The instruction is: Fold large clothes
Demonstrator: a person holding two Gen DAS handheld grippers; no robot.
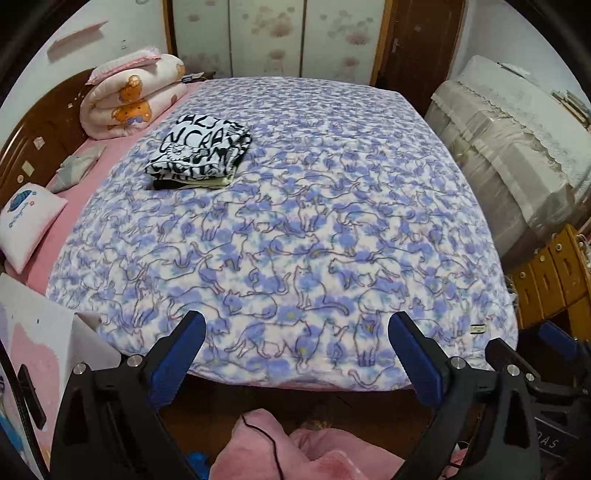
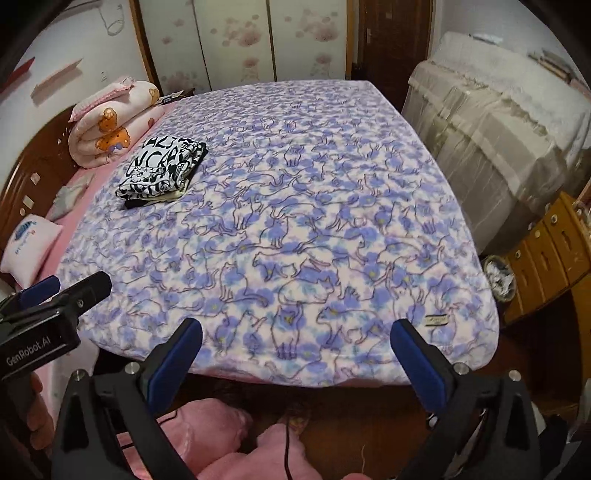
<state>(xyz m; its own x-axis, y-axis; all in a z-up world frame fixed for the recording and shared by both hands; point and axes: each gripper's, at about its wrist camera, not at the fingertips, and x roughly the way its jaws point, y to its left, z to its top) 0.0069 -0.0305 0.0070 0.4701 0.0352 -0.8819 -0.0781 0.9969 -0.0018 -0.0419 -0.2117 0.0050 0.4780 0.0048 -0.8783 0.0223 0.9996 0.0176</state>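
Both my wrist cameras are looking steeply down from above the foot of the bed [image 1: 424,110], facing the wardrobe doors [image 1: 266,33], well back. My left view is catching the right gripper [image 1: 554,343] at its right edge; my right view is catching the left gripper [image 2: 55,291] at its left edge. Both are sharing the cat-print blanket [image 1: 295,240] and the folded clothes pile [image 2: 162,170].

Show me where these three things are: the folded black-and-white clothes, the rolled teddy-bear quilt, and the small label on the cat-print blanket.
folded black-and-white clothes [image 1: 201,149], left wrist view, top printed face.
rolled teddy-bear quilt [image 1: 129,96], left wrist view, bear print on its side.
small label [image 2: 437,319], right wrist view, centre of the tag.
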